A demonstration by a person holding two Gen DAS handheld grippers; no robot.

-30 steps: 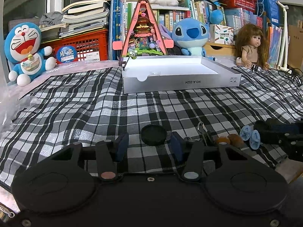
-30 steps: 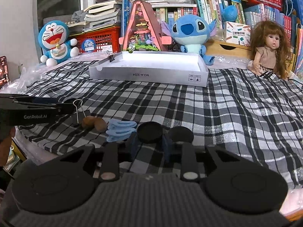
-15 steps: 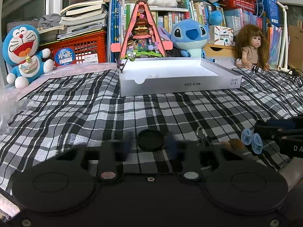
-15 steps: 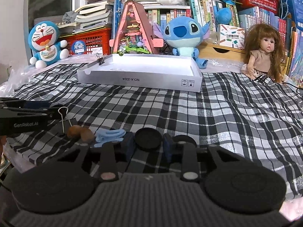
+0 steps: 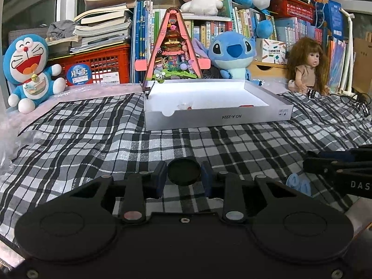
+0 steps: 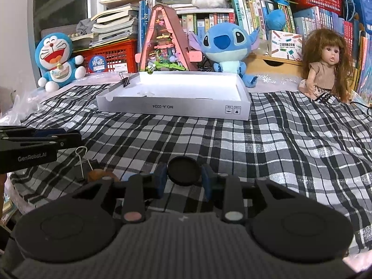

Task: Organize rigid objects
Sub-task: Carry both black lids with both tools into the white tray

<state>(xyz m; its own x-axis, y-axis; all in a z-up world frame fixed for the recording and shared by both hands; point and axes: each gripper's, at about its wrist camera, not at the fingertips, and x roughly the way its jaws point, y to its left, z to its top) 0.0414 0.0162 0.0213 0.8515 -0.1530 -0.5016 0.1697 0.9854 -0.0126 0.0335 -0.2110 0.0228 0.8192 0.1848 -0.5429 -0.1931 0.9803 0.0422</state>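
Plaid cloth (image 5: 93, 144) is lying ahead; your left tool (image 5: 184, 176) and right tool (image 6: 184, 174) are each pinching a black disc (image 5: 184, 172).

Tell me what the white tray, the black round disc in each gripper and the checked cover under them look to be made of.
White tray: likely matte cardboard; thin folded walls, thumb notch, printed code.
Black disc in the left gripper: probably hard plastic or rubber, dull finish with a raised rim; unclear which.
Black disc in the right gripper: same look.
Checked cover: woven fabric; it wrinkles, with a slight sheen.
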